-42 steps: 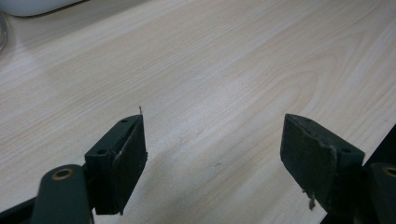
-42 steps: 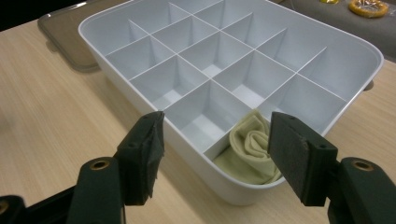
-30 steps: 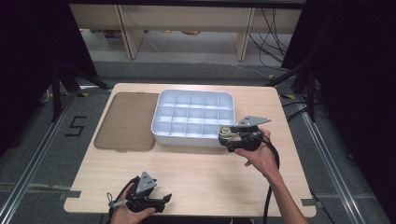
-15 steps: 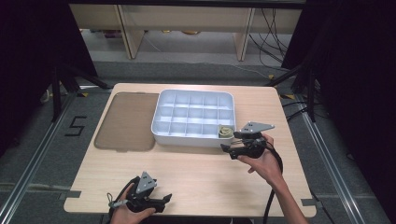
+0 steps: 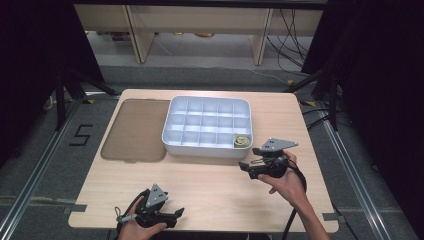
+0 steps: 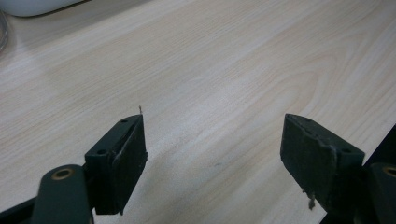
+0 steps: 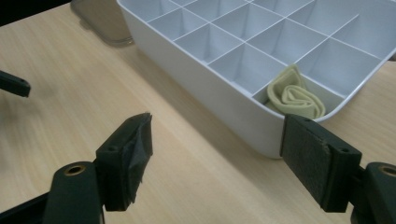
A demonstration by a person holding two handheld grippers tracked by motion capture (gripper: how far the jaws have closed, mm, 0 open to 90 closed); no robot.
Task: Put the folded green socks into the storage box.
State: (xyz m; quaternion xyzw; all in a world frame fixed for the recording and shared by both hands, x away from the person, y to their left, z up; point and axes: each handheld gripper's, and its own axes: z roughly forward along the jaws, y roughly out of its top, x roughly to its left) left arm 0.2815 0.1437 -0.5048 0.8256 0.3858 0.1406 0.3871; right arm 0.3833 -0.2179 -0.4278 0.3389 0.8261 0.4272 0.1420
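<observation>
A white tray (image 5: 170,120) with several compartments stands mid-table. A pale yellow-green rolled cloth (image 5: 242,141) lies in its near right corner compartment, also seen in the right gripper view (image 7: 294,96). My right gripper (image 5: 248,159) hovers just in front of that corner, clear of the tray wall (image 7: 224,100). It is open (image 7: 217,135); its jaws have just been opening, with nothing between them. My left gripper (image 5: 176,218) rests at the table's near edge, open (image 6: 215,128) over bare wood.
A brown translucent lid (image 5: 135,129) lies flat to the left of the tray. The wooden tabletop (image 5: 210,185) stretches between the two grippers. A cable trails from the right gripper off the near edge. Dark floor and stands surround the table.
My right gripper has drawn back from the tray's near right corner toward the person, and the rolled cloth now shows in that compartment. The left gripper has kept still.
</observation>
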